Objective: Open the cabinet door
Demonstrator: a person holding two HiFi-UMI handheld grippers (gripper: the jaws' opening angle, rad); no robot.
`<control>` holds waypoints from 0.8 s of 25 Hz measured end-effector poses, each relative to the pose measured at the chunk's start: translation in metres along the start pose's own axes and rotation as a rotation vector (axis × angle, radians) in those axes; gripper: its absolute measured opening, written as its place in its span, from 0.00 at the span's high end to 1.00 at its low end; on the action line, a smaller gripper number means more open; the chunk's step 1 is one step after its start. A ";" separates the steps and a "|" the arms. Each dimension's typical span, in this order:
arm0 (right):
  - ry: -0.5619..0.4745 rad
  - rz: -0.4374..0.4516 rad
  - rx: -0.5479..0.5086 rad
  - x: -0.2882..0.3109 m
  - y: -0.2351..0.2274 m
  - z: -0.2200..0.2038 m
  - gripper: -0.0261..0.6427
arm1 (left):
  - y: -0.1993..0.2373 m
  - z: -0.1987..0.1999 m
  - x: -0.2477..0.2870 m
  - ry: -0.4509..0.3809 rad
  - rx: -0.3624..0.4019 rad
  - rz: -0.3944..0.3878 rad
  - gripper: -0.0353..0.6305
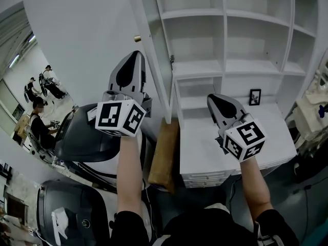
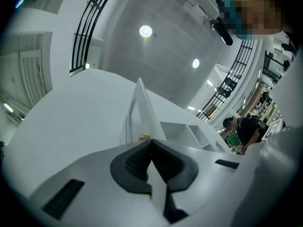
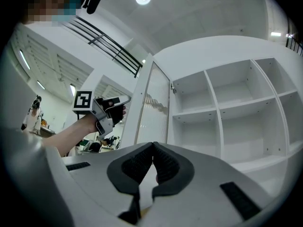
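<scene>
Scene: We look down over two hand-held grippers in front of a white cabinet (image 1: 246,65). Its shelves are bare except for a small framed picture (image 1: 254,97) at four o'clock of the shelving.

Cabinet door: The cabinet door (image 1: 155,45) stands swung well out from the shelves, nearly edge-on at twelve o'clock in our head view. Its ribbed panel shows plainly in the right gripper view. A brass knob (image 1: 137,38) sits on its outer face.

Left gripper: The left gripper (image 1: 136,55) has its jaws pressed fully together with nothing between them. It points up along the door's outer face. The knob is just beyond its tips at twelve o'clock and, as far as we can tell, not touching them.

Right gripper: The right gripper (image 1: 214,99) hangs at four o'clock of the door, before the lower shelves. Its jaws also meet tip to tip and hold nothing.

Step in hand: We judge the opening all but done, since the shelves are exposed and neither gripper has hold of the door.

Next move: If more swing is wanted, we think the left jaws must part and close around the knob, or the closed tips must nudge the panel toward nine o'clock. Otherwise both grippers need only draw back clear of the door's edge.
</scene>
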State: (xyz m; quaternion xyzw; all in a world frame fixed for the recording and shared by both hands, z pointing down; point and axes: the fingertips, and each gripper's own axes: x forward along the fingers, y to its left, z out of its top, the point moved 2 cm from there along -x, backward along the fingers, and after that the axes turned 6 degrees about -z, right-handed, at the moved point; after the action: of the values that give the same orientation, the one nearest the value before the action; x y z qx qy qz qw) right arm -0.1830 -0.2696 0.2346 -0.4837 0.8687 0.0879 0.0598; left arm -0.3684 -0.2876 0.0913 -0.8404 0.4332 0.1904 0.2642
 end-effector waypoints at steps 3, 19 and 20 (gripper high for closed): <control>-0.002 -0.002 -0.002 -0.005 0.002 0.000 0.94 | -0.001 0.002 -0.006 0.002 0.001 0.002 0.91; -0.008 -0.012 0.006 -0.040 -0.035 0.004 0.94 | -0.074 -0.003 0.003 0.040 0.059 -0.039 0.91; -0.010 -0.016 0.007 -0.044 -0.041 0.006 0.94 | -0.081 -0.006 0.005 0.046 0.054 -0.043 0.91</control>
State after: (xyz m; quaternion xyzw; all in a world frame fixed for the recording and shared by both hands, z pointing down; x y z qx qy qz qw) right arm -0.1249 -0.2528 0.2338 -0.4902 0.8647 0.0869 0.0665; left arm -0.2976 -0.2549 0.1154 -0.8463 0.4261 0.1534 0.2806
